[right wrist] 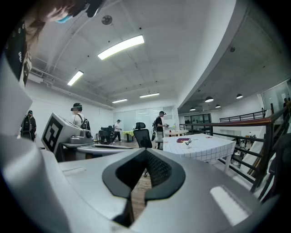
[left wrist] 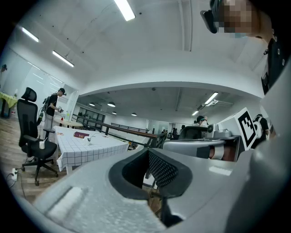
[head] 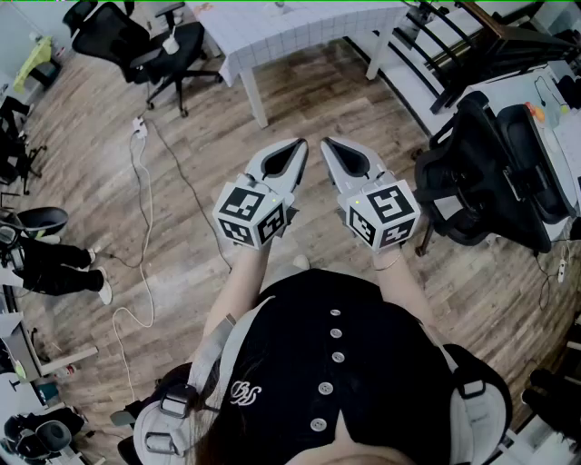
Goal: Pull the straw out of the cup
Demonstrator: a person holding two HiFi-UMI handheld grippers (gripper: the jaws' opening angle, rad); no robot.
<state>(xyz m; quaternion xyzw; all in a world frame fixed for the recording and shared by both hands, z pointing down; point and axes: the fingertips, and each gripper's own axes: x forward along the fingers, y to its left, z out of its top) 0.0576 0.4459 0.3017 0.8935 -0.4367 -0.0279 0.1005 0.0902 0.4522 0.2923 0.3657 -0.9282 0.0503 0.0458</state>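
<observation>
Cup [right wrist: 186, 142] on table [right wrist: 210, 148], well beyond left tongs [head: 298, 147] and right tongs [head: 329, 145]

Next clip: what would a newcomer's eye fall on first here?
The left gripper and right gripper are held side by side at the centre of the head view, above the wooden floor, both shut and empty. Beyond them a white checked table stands at the top, and a black chair at the right.
</observation>
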